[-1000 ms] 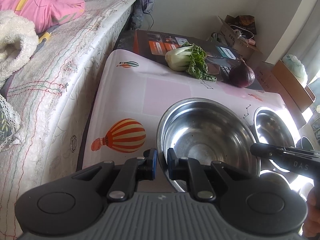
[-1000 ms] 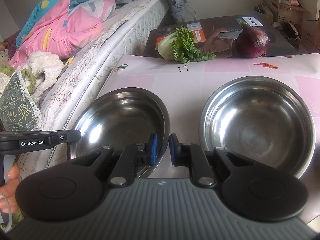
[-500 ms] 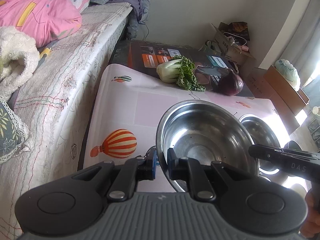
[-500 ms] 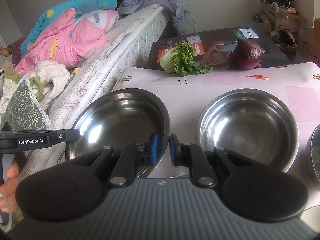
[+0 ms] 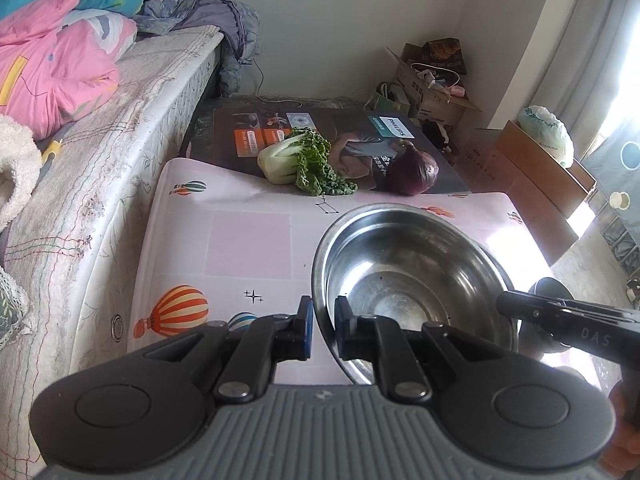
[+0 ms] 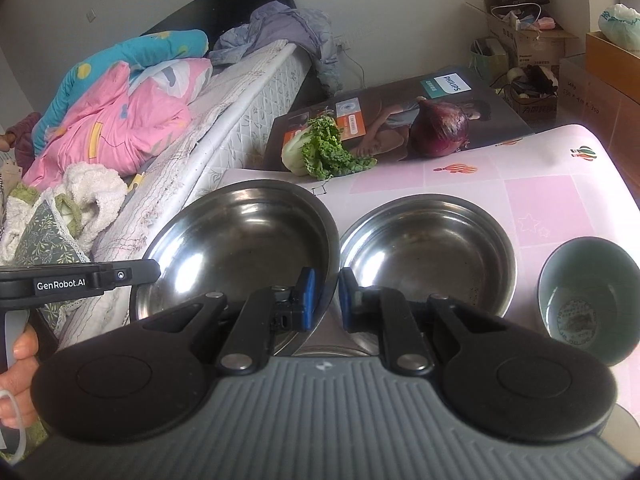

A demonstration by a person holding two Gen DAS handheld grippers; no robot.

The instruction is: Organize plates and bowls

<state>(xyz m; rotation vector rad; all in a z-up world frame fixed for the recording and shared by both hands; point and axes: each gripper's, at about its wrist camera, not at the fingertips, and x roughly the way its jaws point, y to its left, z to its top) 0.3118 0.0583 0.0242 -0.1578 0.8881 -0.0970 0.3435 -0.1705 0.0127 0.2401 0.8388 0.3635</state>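
Note:
Both grippers hold one large steel bowl (image 5: 400,272) clear of the pink table (image 5: 248,240). My left gripper (image 5: 323,316) is shut on its left rim. My right gripper (image 6: 326,292) is shut on the right rim of the same bowl (image 6: 240,248). A second steel bowl (image 6: 428,252) rests on the table just right of the held one. Further right stands a smaller green ceramic bowl (image 6: 588,292). In the left wrist view the held bowl hides most of the second one.
A bok choy (image 5: 296,160) and a red onion (image 5: 412,168) lie on a flat printed box (image 5: 360,136) at the table's far edge. A bed (image 5: 100,160) with piled bedding runs along the left side. Cardboard boxes (image 5: 432,92) fill the far corner.
Both grippers have risen and drawn back with the steel bowl held between them. The table looks farther away, and the green bowl has come into the right wrist view.

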